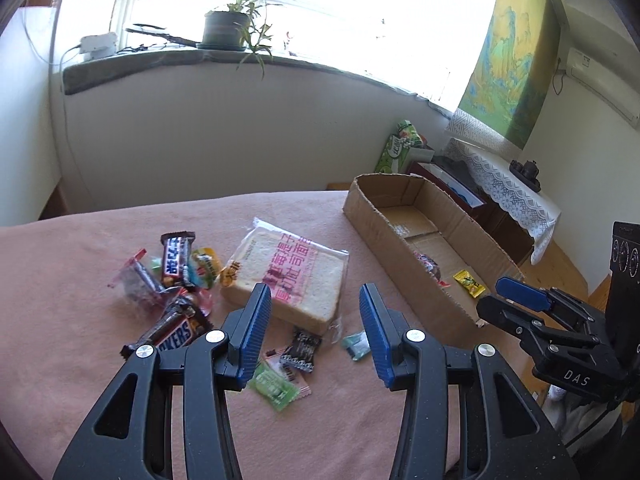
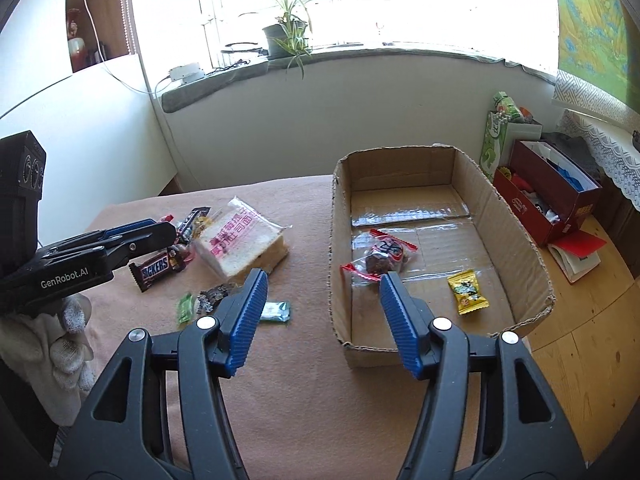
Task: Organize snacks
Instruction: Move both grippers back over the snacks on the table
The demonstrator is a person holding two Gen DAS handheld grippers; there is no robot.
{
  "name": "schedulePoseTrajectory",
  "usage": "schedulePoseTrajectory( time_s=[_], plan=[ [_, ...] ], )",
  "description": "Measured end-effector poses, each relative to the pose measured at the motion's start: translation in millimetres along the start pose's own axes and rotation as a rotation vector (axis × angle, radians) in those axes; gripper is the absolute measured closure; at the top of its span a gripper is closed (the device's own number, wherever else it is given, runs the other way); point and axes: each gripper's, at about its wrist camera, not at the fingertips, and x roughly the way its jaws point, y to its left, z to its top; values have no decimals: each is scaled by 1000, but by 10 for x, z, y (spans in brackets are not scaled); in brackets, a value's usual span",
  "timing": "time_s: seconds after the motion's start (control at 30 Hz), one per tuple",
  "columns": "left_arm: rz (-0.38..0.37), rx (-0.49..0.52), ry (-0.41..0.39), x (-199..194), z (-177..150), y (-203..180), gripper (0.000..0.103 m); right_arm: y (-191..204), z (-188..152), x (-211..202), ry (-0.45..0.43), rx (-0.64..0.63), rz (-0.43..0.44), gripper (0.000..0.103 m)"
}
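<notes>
My left gripper (image 1: 316, 308) is open and empty above the near edge of a wrapped bread slice (image 1: 286, 276) on the pink cloth. Left of it lie Snickers bars (image 1: 176, 330) and other sweets (image 1: 178, 258); a dark sweet (image 1: 301, 348), a green sweet (image 1: 274, 390) and a teal sweet (image 1: 356, 343) lie under the fingers. The open cardboard box (image 2: 340, 248) holds a red-sealed snack bag (image 2: 380, 256) and a yellow sweet (image 2: 466, 292). My right gripper (image 2: 322, 292) is open and empty over the box's near left wall.
The table (image 2: 300, 400) has a pink cloth. On the floor to the right stand a red box (image 2: 548, 200) with clutter and a green carton (image 2: 496, 140). A lace-covered stand (image 1: 508, 184) is beyond. A plant pot (image 1: 224, 30) sits on the windowsill.
</notes>
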Motion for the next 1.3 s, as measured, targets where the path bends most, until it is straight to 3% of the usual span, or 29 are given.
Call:
schedulePoseTrajectory(
  time_s=[0.23,0.5,0.8,1.13,1.3],
  plan=[
    [43,-69,27,-118,-236,330,58,367,-151,199,68,-59,84,42],
    [45,-83,95,6,-482,424,58,589,-295,539,159,-60,148,42],
    [18,-98,146,100,-588,461,58,602,-352,832,232,-15,87,43],
    [-10,-86,155,154,-601,458,58,512,-268,1056,242,106,9,45],
    [-34,-83,172,184,-590,476,58,538,-242,1189,245,103,-38,52]
  ],
)
